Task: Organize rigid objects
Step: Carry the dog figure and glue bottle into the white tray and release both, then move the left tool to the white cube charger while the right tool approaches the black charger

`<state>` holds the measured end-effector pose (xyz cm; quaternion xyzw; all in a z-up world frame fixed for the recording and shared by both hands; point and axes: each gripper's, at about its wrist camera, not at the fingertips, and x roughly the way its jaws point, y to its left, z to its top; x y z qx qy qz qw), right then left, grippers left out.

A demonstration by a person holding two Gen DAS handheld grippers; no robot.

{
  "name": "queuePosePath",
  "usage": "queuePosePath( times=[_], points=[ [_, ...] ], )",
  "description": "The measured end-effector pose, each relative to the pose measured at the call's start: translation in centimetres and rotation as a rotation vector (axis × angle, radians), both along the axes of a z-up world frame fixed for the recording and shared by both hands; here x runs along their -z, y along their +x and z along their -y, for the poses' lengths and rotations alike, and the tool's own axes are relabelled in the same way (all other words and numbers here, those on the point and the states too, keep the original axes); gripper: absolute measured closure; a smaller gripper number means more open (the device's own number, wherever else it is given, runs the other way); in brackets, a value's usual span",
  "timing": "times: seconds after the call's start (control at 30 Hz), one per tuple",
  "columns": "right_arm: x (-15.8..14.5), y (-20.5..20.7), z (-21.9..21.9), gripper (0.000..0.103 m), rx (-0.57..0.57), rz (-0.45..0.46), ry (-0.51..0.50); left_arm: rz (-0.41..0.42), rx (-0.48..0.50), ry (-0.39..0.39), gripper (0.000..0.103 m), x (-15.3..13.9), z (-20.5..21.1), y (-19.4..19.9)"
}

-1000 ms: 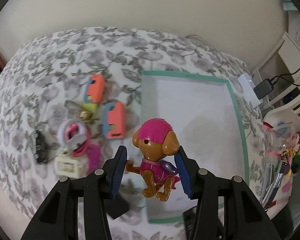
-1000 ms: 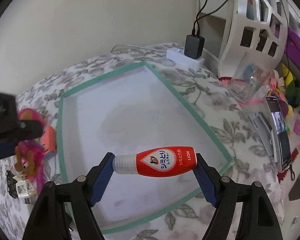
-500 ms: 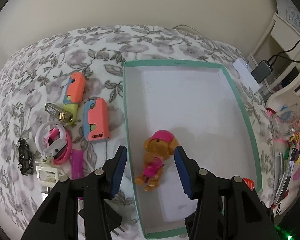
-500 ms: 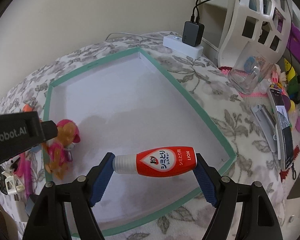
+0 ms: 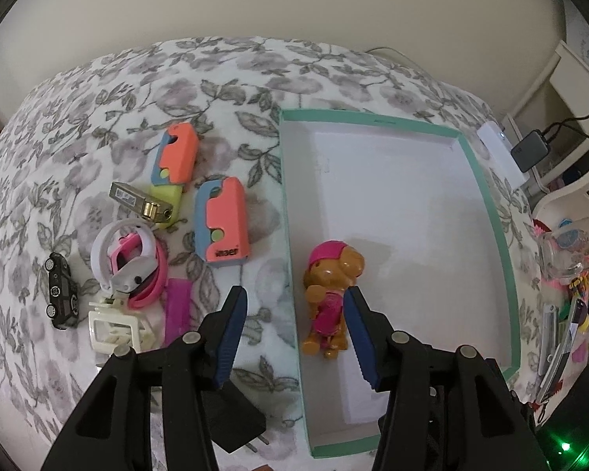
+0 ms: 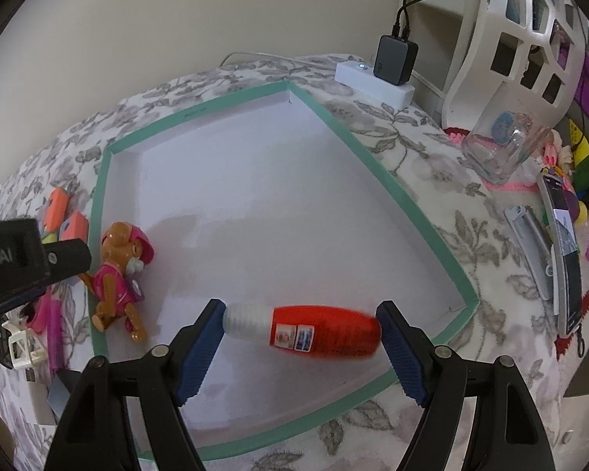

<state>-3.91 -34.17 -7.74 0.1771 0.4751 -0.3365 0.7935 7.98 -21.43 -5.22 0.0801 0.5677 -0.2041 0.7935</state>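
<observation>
A white box with a green rim (image 5: 487, 196) (image 6: 373, 157) sits on the flowered cover. A brown toy dog in a pink outfit (image 5: 330, 286) (image 6: 117, 271) lies on the box floor by its left wall. My left gripper (image 5: 294, 298) hovers over that wall, its jaws opening with nothing between them; the dog lies below, beside the right finger. My right gripper (image 6: 300, 308) hangs over the box's near part. A red bottle with a white cap (image 6: 322, 333) sits blurred and tilted between its fingers, its base end sagging, loose rather than pinched.
Left of the box lie two orange-and-blue cases (image 5: 224, 223), a brass padlock (image 5: 137, 200), a black toy car (image 5: 61, 298), pink and white bands (image 5: 125, 263) and a black plug (image 5: 235, 428). Right of it stand a charger (image 6: 392, 62), a glass jar (image 6: 498, 149) and a phone (image 6: 565, 259).
The left gripper let the toy dog go; it now lies in the box, and the gripper has sunk toward the left wall. The red bottle has rolled and tilted between the right fingers.
</observation>
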Motion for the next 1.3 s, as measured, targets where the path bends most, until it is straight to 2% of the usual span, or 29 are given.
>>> queuePosePath(
  times=[0.1,0.27,0.37,0.43,0.5,0.73,0.9,1.07,1.1,1.13,1.23,1.3],
  points=[
    [0.0,0.2,-0.1,0.021,-0.009,-0.006,-0.004,-0.010,-0.016,-0.001,0.039,0.1,-0.4,0.3],
    [0.0,0.4,-0.5,0.017,-0.027,-0.007,-0.016,-0.011,-0.058,0.006,0.028,-0.2,-1.4,0.9],
    [0.0,0.5,-0.7,0.013,-0.034,-0.005,-0.021,0.004,-0.094,0.020,0.016,-0.4,-2.3,1.4],
    [-0.1,0.5,-0.7,0.004,-0.035,0.001,-0.029,0.013,-0.119,0.027,0.015,-0.5,-3.1,1.8],
    [-0.2,0.4,-0.8,0.002,-0.036,0.010,-0.035,0.014,-0.140,0.037,0.013,-0.3,-3.6,2.2],
    [-0.6,0.2,-0.8,0.000,-0.029,0.040,-0.055,-0.005,-0.194,0.078,0.009,0.9,-5.2,3.3],
    [-1.5,0.0,-0.9,0.000,-0.031,0.092,-0.075,0.012,-0.236,0.082,0.009,1.0,-6.5,4.0],
    [-2.3,0.6,-1.9,0.000,-0.073,0.116,-0.093,0.025,-0.267,0.055,0.007,0.1,-8.2,4.7],
    [-2.4,0.7,-2.1,0.000,-0.082,0.117,-0.094,0.034,-0.269,0.050,0.001,-0.3,-8.5,4.8],
    [-2.5,0.8,-2.3,0.000,-0.092,0.124,-0.091,0.046,-0.272,0.045,0.000,-0.7,-8.9,4.9],
    [-2.9,1.3,-3.3,0.000,-0.136,0.150,-0.057,0.082,-0.290,0.028,0.000,-2.1,-10.2,5.1],
    [-2.9,1.7,-4.1,0.000,-0.176,0.151,-0.033,0.075,-0.304,0.021,0.000,-2.6,-11.1,5.4]
  ],
)
